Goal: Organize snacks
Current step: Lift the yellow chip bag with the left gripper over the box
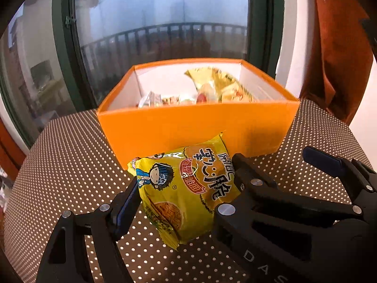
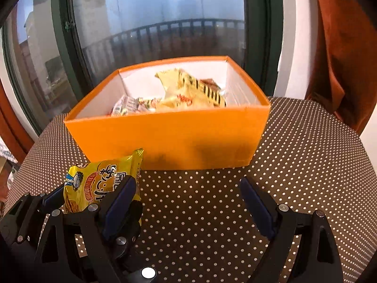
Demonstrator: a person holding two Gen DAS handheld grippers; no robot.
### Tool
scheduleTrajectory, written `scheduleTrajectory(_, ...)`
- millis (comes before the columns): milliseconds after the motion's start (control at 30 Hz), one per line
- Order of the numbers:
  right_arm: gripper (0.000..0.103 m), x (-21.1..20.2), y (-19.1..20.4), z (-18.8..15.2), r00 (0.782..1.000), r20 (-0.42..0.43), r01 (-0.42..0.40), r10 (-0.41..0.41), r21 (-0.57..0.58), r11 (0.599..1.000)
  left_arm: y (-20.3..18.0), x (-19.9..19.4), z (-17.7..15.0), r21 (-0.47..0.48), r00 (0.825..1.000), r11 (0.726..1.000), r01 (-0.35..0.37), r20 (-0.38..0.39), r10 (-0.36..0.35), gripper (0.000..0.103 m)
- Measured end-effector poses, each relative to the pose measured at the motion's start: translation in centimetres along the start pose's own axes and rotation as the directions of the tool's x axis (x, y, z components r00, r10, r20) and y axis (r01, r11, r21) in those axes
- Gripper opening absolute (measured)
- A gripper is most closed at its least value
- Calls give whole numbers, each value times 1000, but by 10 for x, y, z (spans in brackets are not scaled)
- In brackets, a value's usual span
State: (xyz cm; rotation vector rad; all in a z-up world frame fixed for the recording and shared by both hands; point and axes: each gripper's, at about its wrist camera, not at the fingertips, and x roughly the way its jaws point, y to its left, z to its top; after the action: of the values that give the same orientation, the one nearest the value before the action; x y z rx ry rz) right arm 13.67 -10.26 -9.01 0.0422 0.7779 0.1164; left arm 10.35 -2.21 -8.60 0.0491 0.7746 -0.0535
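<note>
A yellow noodle snack packet [image 1: 181, 188] hangs just above the dotted tablecloth, in front of the orange box [image 1: 195, 127]. My left gripper [image 1: 186, 179] is shut on it: the left pad presses its left edge, while the right finger is hidden behind the other gripper. My right gripper [image 2: 186, 184] stands open over bare cloth with nothing between its fingers. Its left finger sits right beside the packet [image 2: 94, 188], which the left gripper [image 2: 94, 195] grips. The orange box [image 2: 165, 136] holds several snack bags [image 2: 188, 89], one yellow bag [image 1: 216, 85] standing highest.
The table wears a brown cloth with white dots [image 2: 306, 165]. A dark-framed window [image 1: 165, 23] stands close behind the box. An orange curtain [image 1: 337, 59] hangs at the right. In the left wrist view the right gripper [image 1: 273, 160] fills the lower right.
</note>
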Motion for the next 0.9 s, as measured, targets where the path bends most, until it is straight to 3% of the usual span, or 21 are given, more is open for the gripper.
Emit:
scheduleTrajectory(400,92,-42,21,36,996,83,21,-19,-26,999,22,-48,31,-18,996,1000,15,86,-14,81)
scheduleTrajectory(900,93,-70,36,80,986,168,25,-15,-56,998,39,-60,81,-24,986,1000,5,165,-1,81)
